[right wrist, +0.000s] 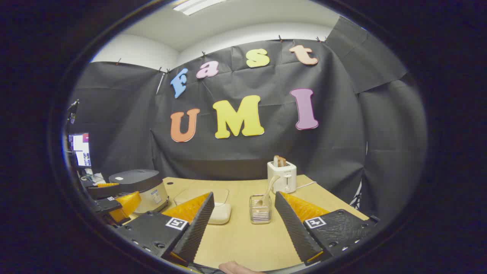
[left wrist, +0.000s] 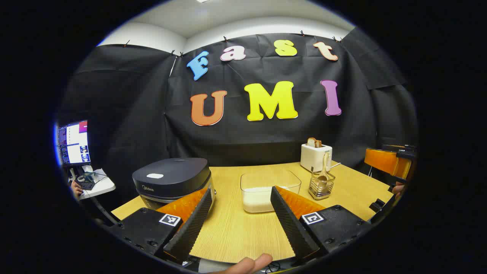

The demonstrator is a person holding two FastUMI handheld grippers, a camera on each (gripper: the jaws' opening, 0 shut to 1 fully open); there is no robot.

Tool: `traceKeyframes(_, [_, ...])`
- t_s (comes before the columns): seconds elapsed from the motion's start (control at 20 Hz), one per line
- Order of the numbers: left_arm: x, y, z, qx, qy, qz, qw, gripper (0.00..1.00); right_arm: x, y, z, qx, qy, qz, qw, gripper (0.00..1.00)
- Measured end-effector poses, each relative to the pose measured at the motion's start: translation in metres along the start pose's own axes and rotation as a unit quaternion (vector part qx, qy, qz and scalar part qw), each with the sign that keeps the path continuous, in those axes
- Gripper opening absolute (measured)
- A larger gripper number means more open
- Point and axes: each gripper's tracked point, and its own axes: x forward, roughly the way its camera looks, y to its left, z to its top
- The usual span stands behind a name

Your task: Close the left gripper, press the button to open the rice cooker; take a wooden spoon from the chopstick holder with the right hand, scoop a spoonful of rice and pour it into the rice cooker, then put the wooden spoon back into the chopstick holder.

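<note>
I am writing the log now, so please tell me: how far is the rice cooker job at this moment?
Nothing looks done yet. The rice cooker lid is down, the wooden spoon stands in the chopstick holder, and the rice container is untouched. The left gripper and right gripper are open and hold nothing. Every step is left.

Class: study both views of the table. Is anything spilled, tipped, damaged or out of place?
Nothing stands out. The rice cooker sits shut, rice stays inside its clear container, and the wooden spoon stands in the chopstick holder.
</note>
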Motion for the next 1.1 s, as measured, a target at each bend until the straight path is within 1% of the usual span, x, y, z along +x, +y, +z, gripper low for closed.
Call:
traceKeyframes(0.1, [-0.006,0.005,-0.002,-0.001,0.005,-0.003,1.0,0.99,-0.001,-0.003,-0.007,0.0,0.008,-0.003,1.0,0.91])
traceKeyframes(0.15, [-0.007,0.005,-0.003,0.0,0.007,-0.007,1.0,0.99,-0.002,-0.006,-0.008,-0.002,0.011,-0.004,1.0,0.96])
traceKeyframes(0.2, [-0.007,0.007,-0.006,-0.003,0.009,-0.009,1.0,0.99,-0.006,-0.008,-0.01,-0.004,0.013,-0.006,1.0,0.95])
traceKeyframes(0.3, [-0.006,0.014,-0.008,-0.015,0.009,-0.005,1.0,0.99,-0.009,-0.014,-0.012,-0.005,0.015,-0.011,1.0,0.91])
traceKeyframes(0.35, [-0.005,0.016,-0.007,-0.021,0.009,-0.006,1.0,0.99,-0.011,-0.017,-0.011,-0.006,0.013,-0.015,1.0,0.96])
traceKeyframes(0.45, [0.0,0.017,-0.011,-0.023,0.014,-0.013,1.0,0.99,-0.012,-0.021,-0.014,-0.01,0.013,-0.017,1.0,0.95])
traceKeyframes(0.5, [0.001,0.022,-0.012,-0.021,0.016,-0.008,1.0,0.99,-0.012,-0.022,-0.017,-0.011,0.016,-0.018,1.0,0.95])
traceKeyframes(0.55, [0.003,0.028,-0.013,-0.02,0.018,-0.003,1.0,0.99,-0.012,-0.024,-0.018,-0.012,0.018,-0.018,1.0,0.91])
traceKeyframes(0.65, [0.004,0.033,-0.013,-0.02,0.018,0.001,1.0,0.99,-0.011,-0.026,-0.02,-0.01,0.019,-0.018,1.0,0.92])
traceKeyframes(0.7, [0.004,0.036,-0.012,-0.021,0.018,0.003,1.0,0.99,-0.01,-0.026,-0.022,-0.008,0.021,-0.017,1.0,0.96])
traceKeyframes(0.85, [0.004,0.039,-0.007,-0.024,0.014,-0.002,1.0,0.99,-0.007,-0.024,-0.027,-0.007,0.029,-0.015,0.999,0.96])
traceKeyframes(0.95, [0.007,0.047,0.0,-0.021,0.008,-0.005,1.0,0.95,-0.006,-0.022,-0.028,-0.012,0.031,-0.013,0.999,0.96])
traceKeyframes(1.1, [0.013,0.074,0.011,-0.012,0.004,0.012,1.0,0.85,-0.005,-0.017,-0.03,-0.018,0.032,-0.008,0.999,0.96])
